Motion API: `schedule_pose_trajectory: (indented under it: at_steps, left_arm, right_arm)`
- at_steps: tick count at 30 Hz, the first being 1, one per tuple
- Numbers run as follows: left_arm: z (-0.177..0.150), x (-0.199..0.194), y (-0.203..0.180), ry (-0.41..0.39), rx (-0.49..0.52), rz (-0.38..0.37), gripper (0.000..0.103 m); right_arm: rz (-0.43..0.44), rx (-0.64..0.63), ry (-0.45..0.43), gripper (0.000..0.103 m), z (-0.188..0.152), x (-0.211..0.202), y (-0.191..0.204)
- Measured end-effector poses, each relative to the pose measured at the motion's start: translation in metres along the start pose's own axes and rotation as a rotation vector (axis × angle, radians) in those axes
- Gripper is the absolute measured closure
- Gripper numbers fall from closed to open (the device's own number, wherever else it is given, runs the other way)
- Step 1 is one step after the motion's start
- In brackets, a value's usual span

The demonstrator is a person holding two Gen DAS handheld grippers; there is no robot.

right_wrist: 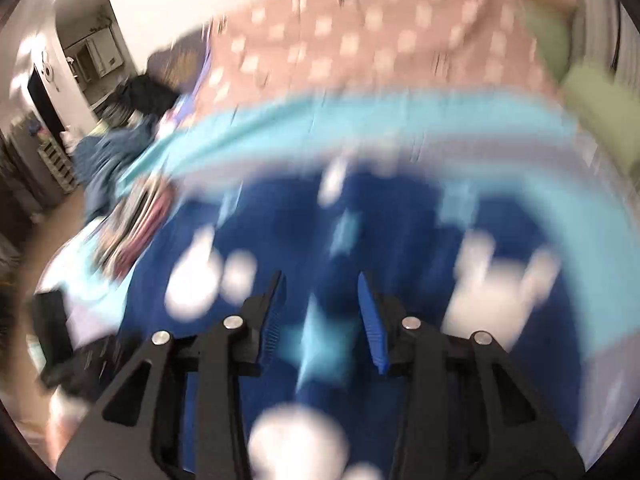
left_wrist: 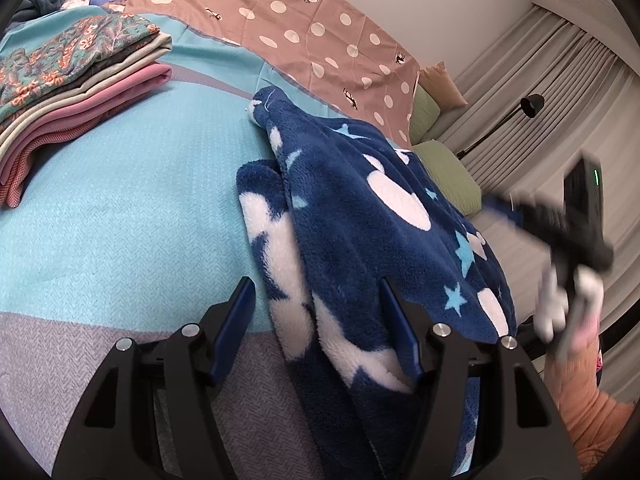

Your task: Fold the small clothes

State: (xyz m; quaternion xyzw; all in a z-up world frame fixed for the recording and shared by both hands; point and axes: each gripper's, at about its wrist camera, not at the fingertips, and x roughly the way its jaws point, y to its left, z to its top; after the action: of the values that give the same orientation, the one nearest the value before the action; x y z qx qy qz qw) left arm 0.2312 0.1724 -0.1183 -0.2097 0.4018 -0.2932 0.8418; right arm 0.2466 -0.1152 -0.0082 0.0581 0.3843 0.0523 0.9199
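Observation:
A navy fleece garment [left_wrist: 360, 216] with white shapes and light-blue stars lies partly folded on the turquoise bedspread [left_wrist: 120, 208]. My left gripper [left_wrist: 316, 300] is open just above its near end, with fleece lying between the jaws. The right gripper shows blurred at the right edge of the left wrist view [left_wrist: 576, 232], held in a hand above the bed's side. In the right wrist view, which is motion-blurred, my right gripper [right_wrist: 322, 300] is open over the same navy fleece [right_wrist: 400, 220].
A stack of folded clothes [left_wrist: 76, 80] sits at the back left of the bed. A brown polka-dot cover [left_wrist: 304, 28] lies along the wall side, green pillows [left_wrist: 444, 168] at the right. A floor lamp [left_wrist: 528, 108] and curtains stand beyond.

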Motion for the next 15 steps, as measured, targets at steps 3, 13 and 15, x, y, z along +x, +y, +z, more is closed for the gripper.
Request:
schedule_pose_trajectory:
  at_steps: [3,13,15]
  left_arm:
    - [-0.001,0.001,0.0,-0.002,-0.004,-0.005,0.038]
    - [-0.002,-0.001,0.003,-0.003,-0.008,-0.015,0.038]
    - [-0.002,-0.001,0.005,-0.004,-0.012,-0.022,0.038]
  right_arm:
    - [-0.019,0.005,0.013,0.057,0.042,0.045,-0.006]
    - [-0.06,0.016,0.087,0.058,0.025,0.08,-0.025]
    - [0.005,-0.057,0.002,0.057,0.007,0.034,-0.012]
